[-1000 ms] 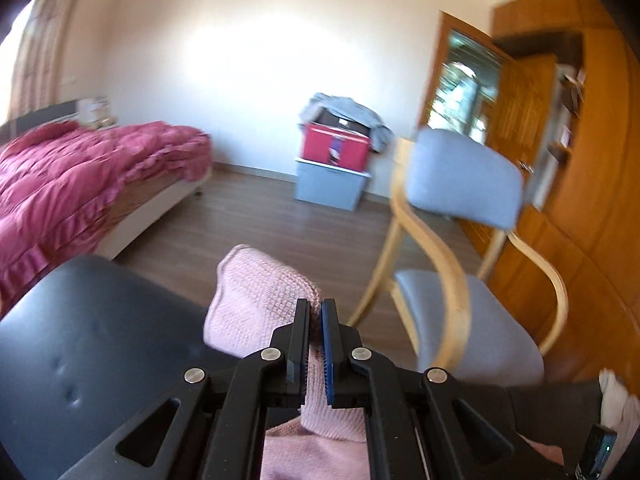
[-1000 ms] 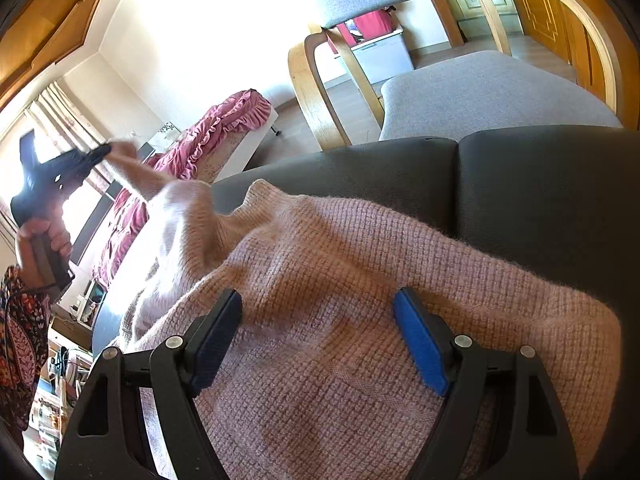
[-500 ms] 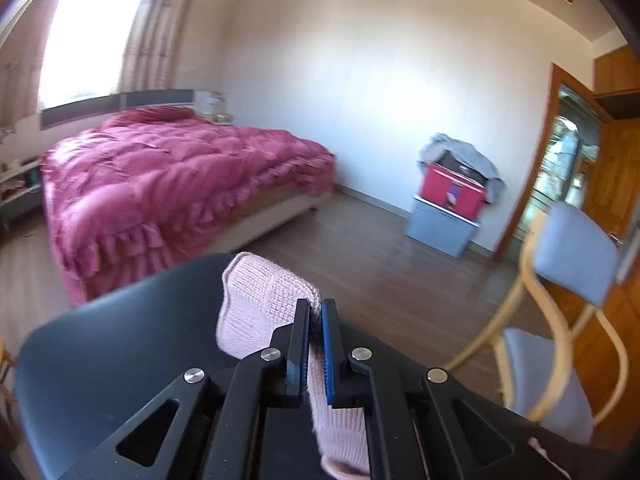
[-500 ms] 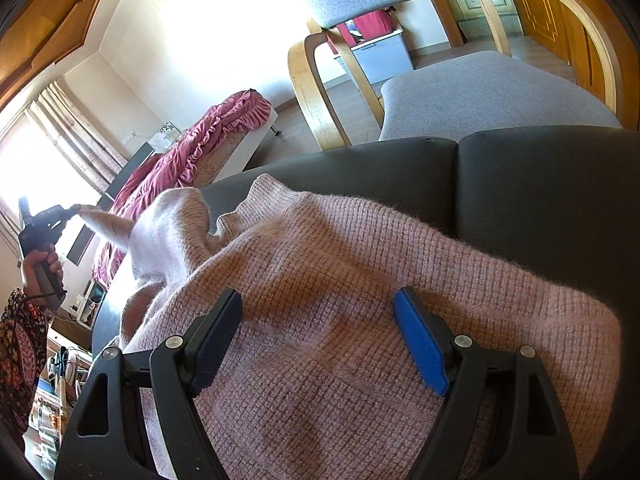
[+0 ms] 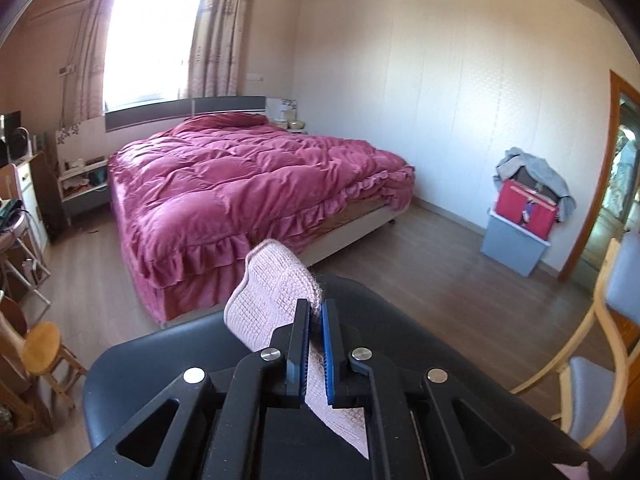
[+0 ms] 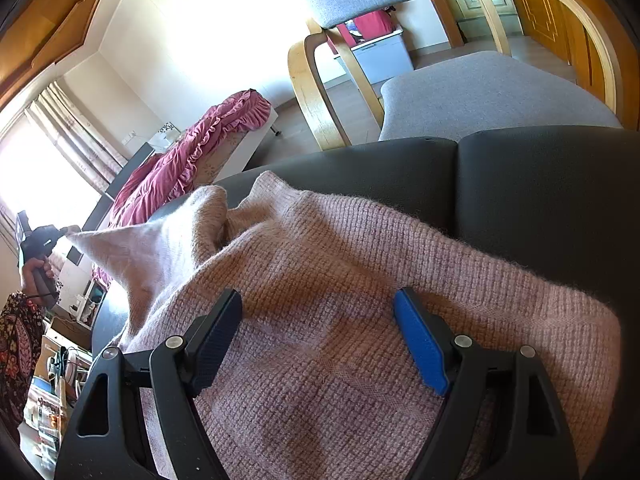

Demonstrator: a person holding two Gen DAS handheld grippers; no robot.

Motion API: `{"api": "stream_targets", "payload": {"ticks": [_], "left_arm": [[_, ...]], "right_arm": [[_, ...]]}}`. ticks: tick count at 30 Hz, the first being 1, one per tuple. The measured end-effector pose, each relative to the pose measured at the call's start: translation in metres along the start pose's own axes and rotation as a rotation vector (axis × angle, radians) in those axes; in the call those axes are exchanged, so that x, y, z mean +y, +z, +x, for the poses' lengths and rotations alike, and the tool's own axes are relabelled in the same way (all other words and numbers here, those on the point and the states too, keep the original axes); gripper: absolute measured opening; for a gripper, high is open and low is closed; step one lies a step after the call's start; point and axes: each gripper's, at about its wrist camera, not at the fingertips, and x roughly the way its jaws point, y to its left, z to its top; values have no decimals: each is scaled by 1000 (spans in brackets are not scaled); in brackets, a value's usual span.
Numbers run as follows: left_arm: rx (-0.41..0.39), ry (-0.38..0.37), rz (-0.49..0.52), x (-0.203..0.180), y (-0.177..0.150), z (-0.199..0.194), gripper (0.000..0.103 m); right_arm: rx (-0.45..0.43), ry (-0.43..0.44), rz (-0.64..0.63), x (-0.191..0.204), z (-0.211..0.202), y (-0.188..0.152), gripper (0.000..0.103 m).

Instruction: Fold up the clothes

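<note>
While the left claw (image 5: pixel 315 334) grips the sleeve (image 6: pixel 132 244), drawn taut toward the frame's left edge, the right claw (image 6: pixel 318 334) hovers released over the sweater (image 6: pixel 360 280).

Ahead of the left tool (image 5: pixel 315 312), bare wooden floor (image 5: pixel 420 276) lies open between the black cushion (image 5: pixel 152 364) and the bed (image 5: pixel 240 192), which blocks the way to the left. A grey storage box (image 5: pixel 514 246) stands by the far wall, well apart. The grey armchair (image 6: pixel 480 92) crowds the cushion's far edge, its wooden arm (image 6: pixel 576 24) arching over the seat. Beyond the pink sweater (image 6: pixel 360 280), the dark cushion surface to the right lies bare, open to the right tool (image 6: pixel 320 320).
</note>
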Motion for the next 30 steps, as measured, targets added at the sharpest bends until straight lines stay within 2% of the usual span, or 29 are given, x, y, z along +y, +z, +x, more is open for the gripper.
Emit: {"api": "stream_targets", "payload": {"ticks": [4, 6, 8, 15, 19, 22, 24, 26, 30], "left_arm": [[33, 54, 7, 10, -3, 16, 5], [60, 121, 29, 9, -9, 27, 5], [96, 138, 28, 7, -15, 39, 5], [190, -10, 39, -24, -47, 73, 13], [211, -43, 65, -42, -59, 75, 16], [143, -54, 63, -48, -57, 56, 16], [112, -92, 81, -56, -60, 39, 16], [132, -134, 153, -73, -72, 29, 17], [216, -153, 321, -115, -120, 21, 17]], "right_arm": [[0, 0, -1, -1, -1, 0, 81], [0, -1, -1, -1, -1, 0, 81], [0, -1, -2, -1, -1, 0, 81], [1, -6, -4, 2, 1, 0, 81], [1, -6, -3, 2, 2, 0, 81], [1, -5, -2, 3, 2, 1, 81], [1, -5, -1, 3, 2, 1, 81], [1, -5, -2, 2, 2, 1, 81], [0, -5, -1, 1, 2, 1, 81]]}}
